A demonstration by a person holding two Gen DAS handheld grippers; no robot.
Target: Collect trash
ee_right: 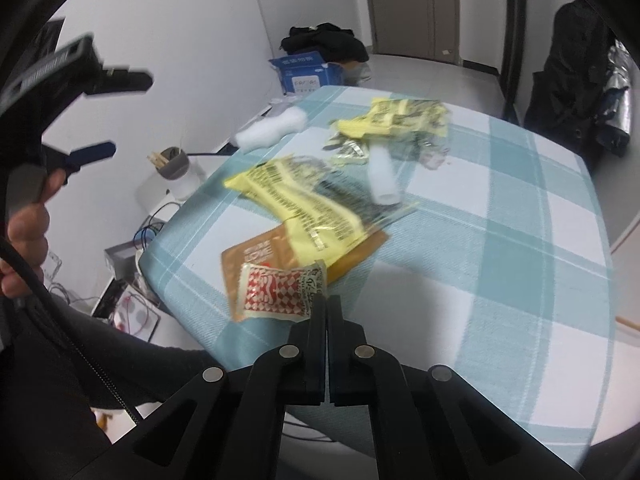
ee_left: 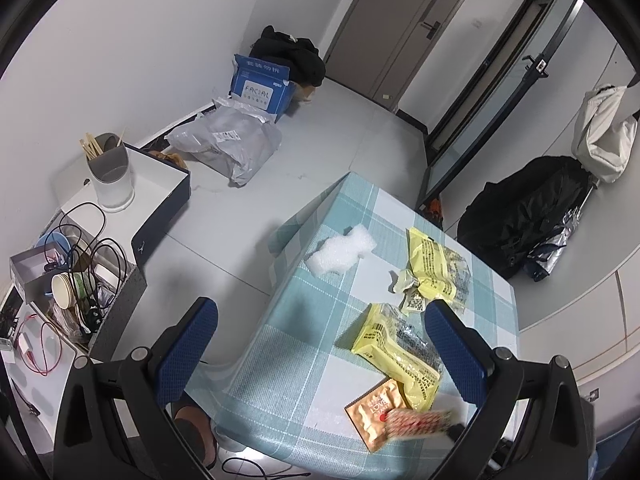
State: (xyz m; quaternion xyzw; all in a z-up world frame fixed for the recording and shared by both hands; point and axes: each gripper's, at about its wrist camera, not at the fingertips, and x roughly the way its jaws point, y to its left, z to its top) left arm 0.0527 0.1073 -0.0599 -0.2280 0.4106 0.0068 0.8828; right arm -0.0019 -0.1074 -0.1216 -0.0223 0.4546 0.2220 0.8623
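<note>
My right gripper [ee_right: 327,298] is shut on the corner of a red-and-white checked sachet [ee_right: 276,290], held just above the table; the sachet shows blurred in the left wrist view [ee_left: 416,422]. Under it lies a brown wrapper [ee_right: 256,258] [ee_left: 374,410]. Two yellow wrappers [ee_right: 304,204] [ee_right: 396,120] lie further on, also in the left wrist view [ee_left: 396,354] [ee_left: 432,268]. A white foam piece [ee_left: 344,250] [ee_right: 272,130] lies near the table's far left edge. My left gripper [ee_left: 320,344] is open and empty above the table's left edge; it shows in the right wrist view [ee_right: 108,114].
The table has a teal checked cloth [ee_right: 520,240]. A small white tube [ee_right: 382,178] lies among the wrappers. Left of the table stand a white shelf with a grey cup [ee_left: 108,164] and a box of cables [ee_left: 84,276]. A grey parcel bag [ee_left: 228,144] and blue box [ee_left: 260,86] lie on the floor.
</note>
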